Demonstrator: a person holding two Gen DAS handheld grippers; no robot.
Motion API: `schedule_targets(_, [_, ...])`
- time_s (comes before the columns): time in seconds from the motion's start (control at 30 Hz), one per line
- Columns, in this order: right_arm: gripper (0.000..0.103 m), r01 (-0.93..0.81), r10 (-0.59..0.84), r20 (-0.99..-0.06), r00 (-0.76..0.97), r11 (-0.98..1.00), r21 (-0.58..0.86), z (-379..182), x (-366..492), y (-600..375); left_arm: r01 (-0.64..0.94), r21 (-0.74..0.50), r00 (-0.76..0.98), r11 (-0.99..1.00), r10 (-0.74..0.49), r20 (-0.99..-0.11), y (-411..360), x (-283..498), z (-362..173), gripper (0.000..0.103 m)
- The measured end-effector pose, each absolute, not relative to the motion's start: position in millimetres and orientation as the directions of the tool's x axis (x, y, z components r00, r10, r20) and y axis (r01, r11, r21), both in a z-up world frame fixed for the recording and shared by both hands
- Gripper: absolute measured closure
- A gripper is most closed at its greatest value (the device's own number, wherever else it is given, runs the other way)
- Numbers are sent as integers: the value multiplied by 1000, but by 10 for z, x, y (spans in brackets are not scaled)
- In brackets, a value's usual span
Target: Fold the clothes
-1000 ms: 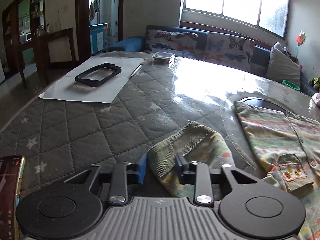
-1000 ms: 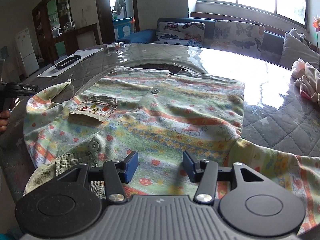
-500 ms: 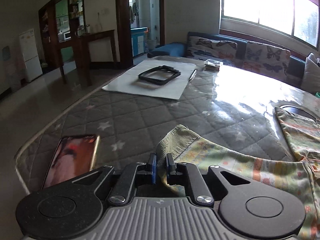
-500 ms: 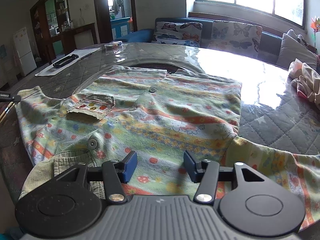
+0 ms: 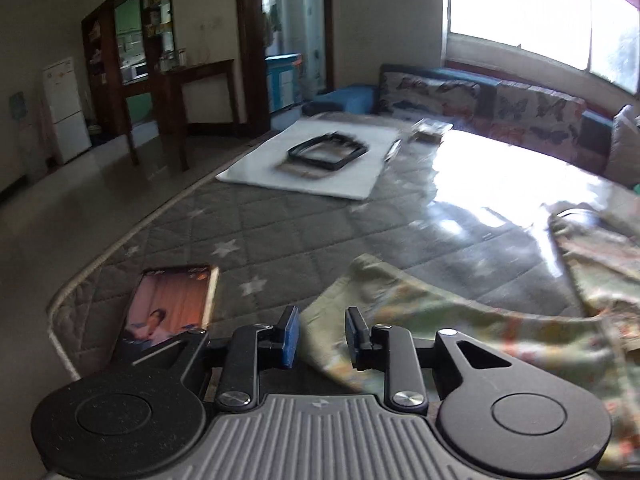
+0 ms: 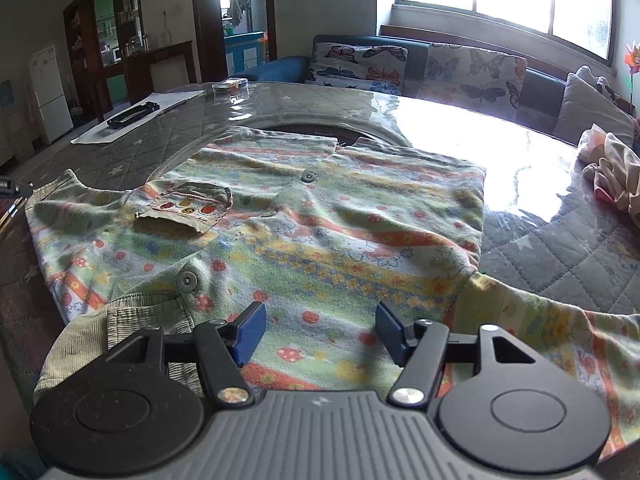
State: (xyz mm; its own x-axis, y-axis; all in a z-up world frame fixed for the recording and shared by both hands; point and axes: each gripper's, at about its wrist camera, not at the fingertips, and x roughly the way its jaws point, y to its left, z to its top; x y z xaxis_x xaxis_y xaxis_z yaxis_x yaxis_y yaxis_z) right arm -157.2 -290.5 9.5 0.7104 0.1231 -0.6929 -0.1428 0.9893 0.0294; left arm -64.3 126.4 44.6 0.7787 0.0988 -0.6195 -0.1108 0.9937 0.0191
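Note:
A child's patterned shirt with stripes, buttons and a chest pocket lies spread flat on the quilted table. Its left sleeve is stretched out sideways, cuff end near my left gripper, which is open with the cuff edge lying between the jaws. My right gripper is open and hovers over the shirt's lower front, holding nothing. The right sleeve trails off to the right.
A phone with a lit screen lies by the table's near left edge. A white sheet with a black frame sits farther back. Crumpled clothes lie at the right. A sofa stands behind the table.
My left gripper had been shut on the sleeve cuff and pulled it out leftwards; now it has opened and let the cuff go. The right gripper has stayed open, hardly moving.

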Motion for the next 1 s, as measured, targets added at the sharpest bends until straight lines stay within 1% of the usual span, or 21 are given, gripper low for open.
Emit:
schedule_targets(0.1, [40,-148,123,-691,712,989,23,105,-1573,-2878,20,-2,793,1000,-17,-609,958,-695,521,75])
schedule_targets(0.2, [39,-154,123,-686,717,988,16,129,-1590,-2857,128,-30,779,991,-119,-616,628,-678,482,75])
schedule_targets(0.27, [38,-158,123,-681,721,987,11,151,-1606,-2848,182,-48,759,982,-171,-629,430,-645,422,75])
schedule_targets(0.33, [34,-157,119,-675,728,988,5,173,-1621,-2854,235,-53,739,971,-214,-639,248,-637,353,75])
schedule_targets(0.43, [33,-149,116,-673,731,989,8,179,-1625,-2879,256,-25,735,966,-211,-645,126,-661,250,75])
schedule_targets(0.53, [33,-142,112,-678,727,990,12,156,-1625,-2908,268,-4,741,964,-208,-638,74,-682,163,71])
schedule_targets(0.6, [33,-142,111,-682,723,990,11,137,-1628,-2916,238,22,756,971,-171,-632,154,-684,158,63])
schedule_targets(0.67, [32,-139,112,-683,721,990,15,124,-1631,-2928,203,29,767,979,-140,-626,307,-638,149,59])
schedule_targets(0.73, [32,-137,112,-684,721,990,17,113,-1633,-2934,154,38,780,987,-98,-618,478,-586,138,57])
schedule_targets(0.77, [32,-136,111,-685,720,991,18,108,-1634,-2936,125,42,786,991,-73,-614,572,-557,134,54])
schedule_targets(0.8, [32,-135,112,-685,720,991,19,104,-1635,-2938,95,41,789,995,-50,-613,669,-525,135,49])
schedule_targets(0.9, [31,-133,109,-685,721,991,17,102,-1644,-2939,4,39,787,999,21,-617,940,-435,143,47])
schedule_targets(1.0, [31,-135,111,-682,723,991,19,112,-1653,-2936,-30,28,779,999,41,-626,1062,-424,197,48])
